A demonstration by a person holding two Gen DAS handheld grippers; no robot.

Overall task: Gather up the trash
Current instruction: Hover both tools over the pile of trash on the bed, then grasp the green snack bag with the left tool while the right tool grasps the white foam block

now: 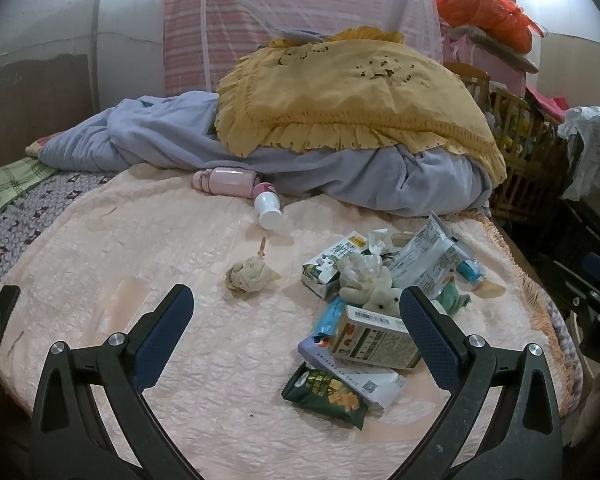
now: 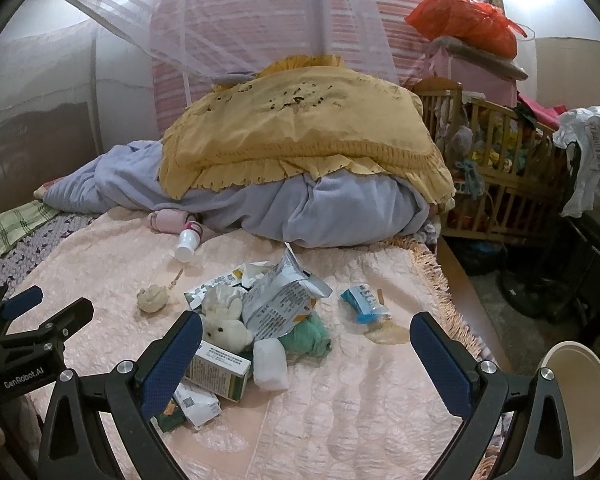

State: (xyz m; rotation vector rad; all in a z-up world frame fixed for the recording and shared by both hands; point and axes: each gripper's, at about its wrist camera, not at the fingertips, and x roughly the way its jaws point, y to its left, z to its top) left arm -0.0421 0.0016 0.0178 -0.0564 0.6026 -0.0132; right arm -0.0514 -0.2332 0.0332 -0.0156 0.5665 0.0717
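Trash pile [image 1: 364, 300] sits on the pink bedspread [image 1: 140, 240] near its right edge: cartons, wrappers, a green snack bag [image 1: 324, 394]; a plush toy [image 2: 224, 330] is half buried in it. Crumpled tissue [image 1: 250, 276] lies apart to the left, white bottle [image 1: 268, 208] further back. Left gripper [image 1: 296, 316] spread wide, empty, its right finger covering part of a carton. Right gripper [image 2: 306, 344] also wide, empty. White bowl [image 2: 580, 404] cut off at the right-wrist frame edge.

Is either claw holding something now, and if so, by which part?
Nothing is held. The left claw and the right claw are both open, with nothing between their fingers, above the pale pink quilted bedspread.
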